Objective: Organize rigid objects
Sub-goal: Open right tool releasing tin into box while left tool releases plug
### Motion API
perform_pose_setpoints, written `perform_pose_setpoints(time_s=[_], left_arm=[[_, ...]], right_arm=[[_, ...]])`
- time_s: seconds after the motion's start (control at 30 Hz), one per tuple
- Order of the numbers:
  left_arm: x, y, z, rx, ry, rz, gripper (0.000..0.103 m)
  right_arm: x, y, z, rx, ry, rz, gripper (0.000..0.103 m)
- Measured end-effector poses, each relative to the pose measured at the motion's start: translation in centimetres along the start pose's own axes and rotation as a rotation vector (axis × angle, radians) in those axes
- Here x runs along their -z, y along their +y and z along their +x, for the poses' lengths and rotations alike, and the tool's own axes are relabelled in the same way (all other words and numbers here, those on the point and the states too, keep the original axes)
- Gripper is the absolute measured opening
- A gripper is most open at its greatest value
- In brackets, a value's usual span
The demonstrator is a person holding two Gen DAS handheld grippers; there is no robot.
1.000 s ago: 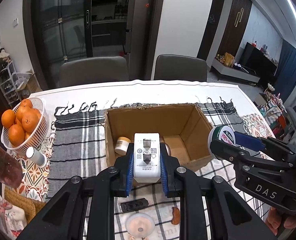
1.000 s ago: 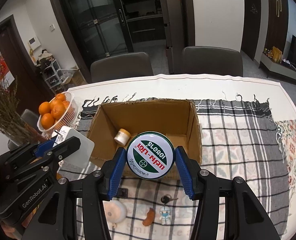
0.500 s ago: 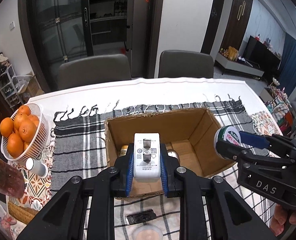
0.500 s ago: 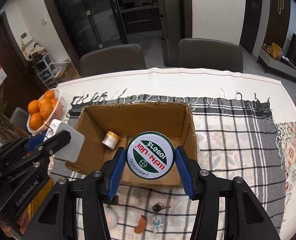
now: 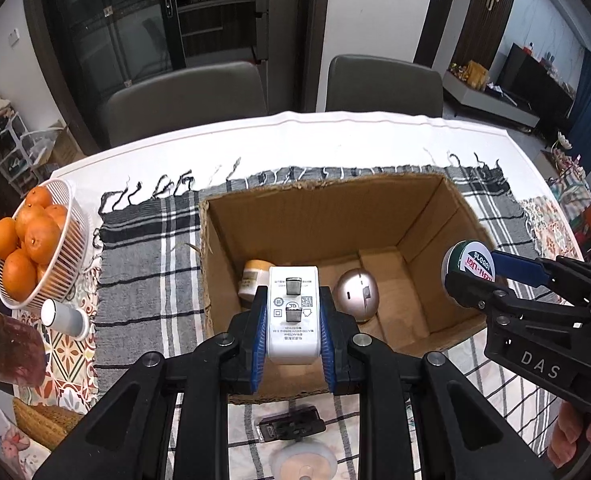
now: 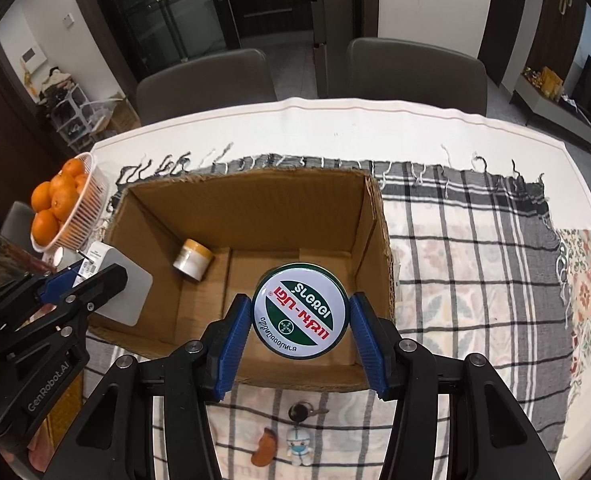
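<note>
Black-framed left gripper (image 5: pixel 293 330) and right gripper (image 6: pixel 301 334), blue ribbed pads, silver screws; apparently bare fingers (image 5: pixel 567 440).

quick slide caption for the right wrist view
Right gripper holds a round green tin above an open cardboard box containing a small jar.

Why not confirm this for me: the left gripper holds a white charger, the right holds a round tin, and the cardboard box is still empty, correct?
Not empty. The left wrist view shows a small jar and a rose-gold egg-shaped object inside the cardboard box. The white charger and round tin are held as stated.
</note>
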State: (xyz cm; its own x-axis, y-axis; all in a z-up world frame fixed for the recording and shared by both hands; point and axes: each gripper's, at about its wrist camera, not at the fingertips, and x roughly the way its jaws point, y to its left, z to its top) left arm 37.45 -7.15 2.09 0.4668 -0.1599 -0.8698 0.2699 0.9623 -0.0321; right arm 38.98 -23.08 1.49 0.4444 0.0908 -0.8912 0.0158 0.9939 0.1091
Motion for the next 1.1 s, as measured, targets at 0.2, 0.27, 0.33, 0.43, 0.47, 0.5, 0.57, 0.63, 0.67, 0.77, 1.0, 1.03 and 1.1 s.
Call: perform_pose_setpoints(time_s=[0.2,0.27,0.33,0.43,0.47,0.5,0.57,0.63,0.67,0.77,1.0,1.03,1.1], left_arm=[[0.2,0.2,1.6,-0.015,0.043,-0.001,0.023],[0.2,0.3,2.2,-0.014,0.063,-0.008,0.023],[0.4,0.3,2.6,-0.015,0.079,-0.011,0.023],[0.4,0.3,2.5,-0.017,0.075,-0.02,0.025],[0.5,0.2,2.2,-0.019,0.067,-0.017,0.025],[0.4,0.1,2.0,-0.022,0.06,-0.01,0.025],[0.5,-0.1,1.4,-0.028,0.041,0.002,0.025],[0.6,-0.1,0.8,-0.033,0.025,0.002,0.025],[0.7,-0.1,0.5,-0.033,0.02,0.0,0.025],[1.1,-0.1,-0.4,-0.029,0.008,-0.008,0.025],[2.7,-0.2,-3.0,0.014,-0.032,-0.026,0.025],[3.0,-0.2,-3.4,0.014,-0.039,-0.026,0.025],[3.5,-0.3,-4.1,0.017,-0.05,-0.026,0.025]], right_arm=[[0.2,0.0,1.3,0.018,0.029,-0.013,0.052],[0.2,0.0,1.8,0.018,0.042,-0.013,0.052],[0.2,0.1,2.1,0.016,0.053,-0.016,0.052],[0.3,-0.1,2.4,0.008,0.058,-0.004,0.054],[0.3,-0.1,2.3,0.009,0.055,0.0,0.054],[0.4,-0.1,2.3,0.006,0.054,0.002,0.054],[0.6,-0.1,1.9,-0.002,0.044,0.002,0.054],[0.8,0.1,1.4,-0.001,0.025,-0.007,0.054],[1.0,0.2,1.0,0.001,0.015,-0.007,0.054],[1.2,0.3,0.2,0.006,-0.001,-0.011,0.054],[2.4,0.8,-2.4,-0.004,-0.053,-0.015,0.054],[2.6,0.9,-2.7,-0.008,-0.06,-0.015,0.054],[3.1,1.1,-3.4,-0.016,-0.074,-0.015,0.054]])
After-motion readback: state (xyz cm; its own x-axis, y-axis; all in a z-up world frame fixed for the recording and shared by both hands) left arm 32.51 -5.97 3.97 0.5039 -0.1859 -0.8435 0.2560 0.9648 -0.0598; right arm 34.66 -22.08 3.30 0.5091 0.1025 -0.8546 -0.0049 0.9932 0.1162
